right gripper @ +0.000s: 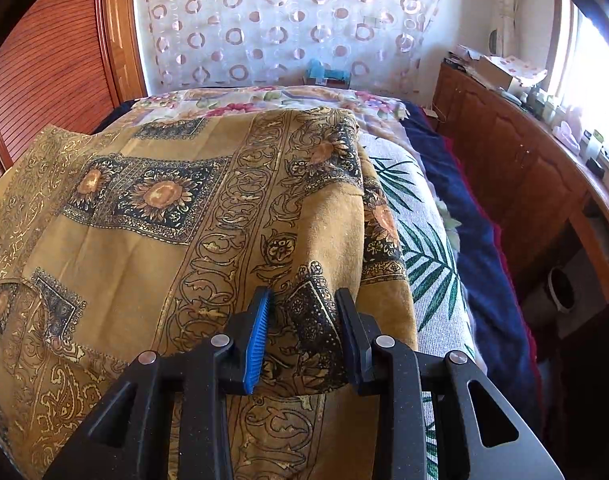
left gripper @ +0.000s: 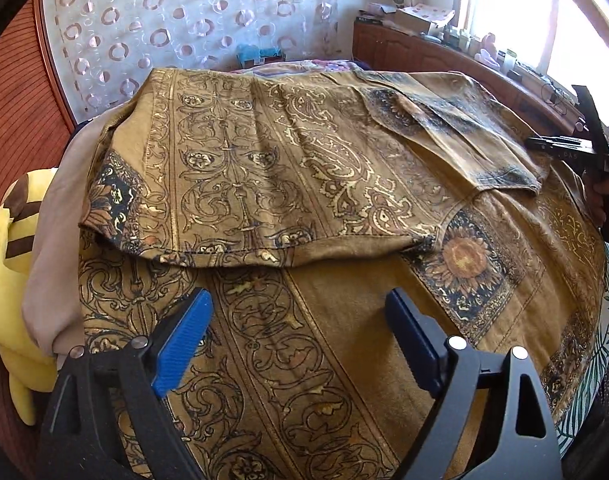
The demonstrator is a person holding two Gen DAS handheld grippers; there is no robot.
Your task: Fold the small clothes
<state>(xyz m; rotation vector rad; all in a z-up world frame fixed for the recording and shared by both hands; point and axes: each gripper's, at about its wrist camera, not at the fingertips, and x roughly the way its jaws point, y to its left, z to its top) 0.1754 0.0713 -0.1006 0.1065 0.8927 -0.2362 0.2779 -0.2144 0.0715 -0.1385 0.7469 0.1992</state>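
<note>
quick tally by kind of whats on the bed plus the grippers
patterned garment: 1
yellow plush toy: 1
beige cloth: 1
grippers: 2, left gripper and right gripper
total: 5

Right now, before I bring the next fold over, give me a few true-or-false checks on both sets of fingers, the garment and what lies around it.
1. The left gripper is open, with nothing between its fingers. True.
2. The right gripper is empty and clear of the cloth. False: a bunched fold of the patterned garment sits between its fingers.
3. A sleeve is folded over on top of the garment body. True.
4. A yellow plush toy lies on the garment. False: it sits off the garment's left edge.
5. The cover beside the garment, by the right gripper, is plain red. False: it is a pale palm-leaf cover.
</note>
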